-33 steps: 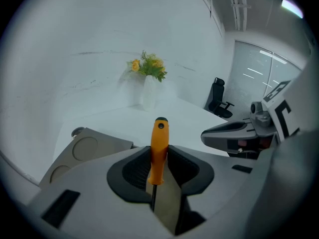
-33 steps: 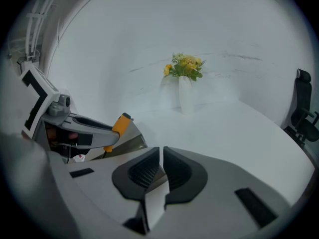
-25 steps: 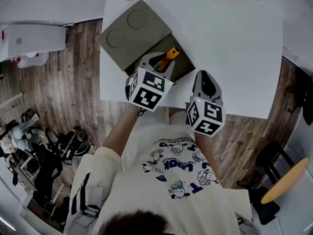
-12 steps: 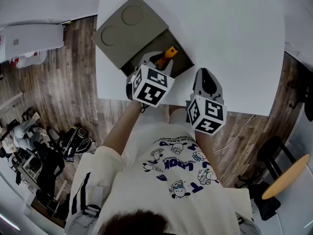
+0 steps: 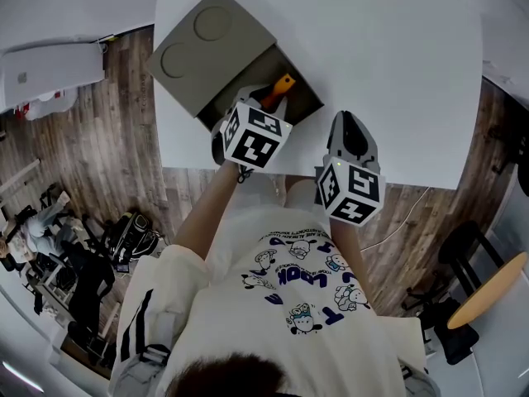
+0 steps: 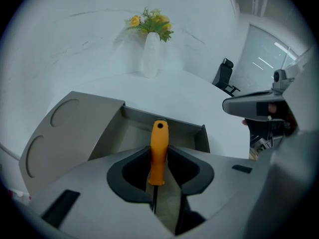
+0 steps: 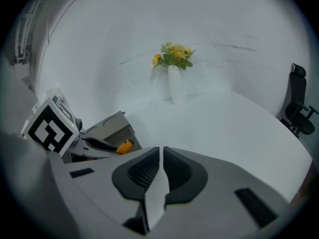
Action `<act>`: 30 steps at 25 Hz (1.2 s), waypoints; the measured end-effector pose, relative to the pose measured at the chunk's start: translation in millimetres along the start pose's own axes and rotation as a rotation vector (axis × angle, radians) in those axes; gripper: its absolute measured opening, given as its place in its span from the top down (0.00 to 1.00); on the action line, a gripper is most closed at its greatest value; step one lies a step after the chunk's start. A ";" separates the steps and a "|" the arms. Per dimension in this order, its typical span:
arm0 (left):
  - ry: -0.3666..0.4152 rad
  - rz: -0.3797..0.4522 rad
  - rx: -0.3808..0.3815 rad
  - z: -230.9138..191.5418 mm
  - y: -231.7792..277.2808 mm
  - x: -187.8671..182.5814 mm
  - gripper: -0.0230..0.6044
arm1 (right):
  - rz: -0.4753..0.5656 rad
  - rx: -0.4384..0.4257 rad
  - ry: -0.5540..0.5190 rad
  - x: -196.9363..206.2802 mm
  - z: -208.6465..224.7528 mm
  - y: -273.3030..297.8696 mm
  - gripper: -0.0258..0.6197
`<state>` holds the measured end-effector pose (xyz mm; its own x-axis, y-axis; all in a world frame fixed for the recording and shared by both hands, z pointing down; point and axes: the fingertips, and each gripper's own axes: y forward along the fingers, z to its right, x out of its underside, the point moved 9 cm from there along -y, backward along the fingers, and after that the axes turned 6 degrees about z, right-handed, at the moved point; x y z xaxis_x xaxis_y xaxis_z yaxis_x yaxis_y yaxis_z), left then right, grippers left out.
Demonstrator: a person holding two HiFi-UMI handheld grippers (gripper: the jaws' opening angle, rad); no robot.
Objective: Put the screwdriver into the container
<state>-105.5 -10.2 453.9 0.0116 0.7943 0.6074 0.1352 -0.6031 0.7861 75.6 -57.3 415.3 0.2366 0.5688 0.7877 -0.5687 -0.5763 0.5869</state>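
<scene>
The screwdriver [image 6: 158, 151] has an orange handle and a thin dark shaft. My left gripper [image 6: 160, 159] is shut on it, handle pointing away from me. In the head view the left gripper [image 5: 266, 104] hangs over the open compartment of the grey container [image 5: 207, 56], and the screwdriver's handle [image 5: 281, 85] sticks out above that compartment. The container's far wall [image 6: 182, 128] shows just beyond the handle, its lid [image 6: 65, 128] folded open to the left. My right gripper [image 5: 346, 126] rests near the table's front edge, right of the container, shut with nothing between its fingers [image 7: 162, 156].
The white table [image 5: 397, 73] stretches to the right and back of the container. A white vase with yellow flowers [image 6: 149, 54] stands at its far side. A black chair [image 7: 299, 98] stands past the table. Wooden floor lies on the left.
My left gripper has sunk a little toward the container's open compartment with the screwdriver still in it. The right gripper has stayed where it was.
</scene>
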 end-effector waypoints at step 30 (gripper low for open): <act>-0.019 0.148 -0.061 1.2 -33.7 -18.3 0.78 | 0.092 -0.009 -0.015 -24.0 -13.8 -8.9 0.90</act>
<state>-109.1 -4.3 416.1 0.0454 0.6971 0.7156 0.0703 -0.7168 0.6938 64.2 -57.7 388.6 0.1943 0.5046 0.8412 -0.5953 -0.6209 0.5100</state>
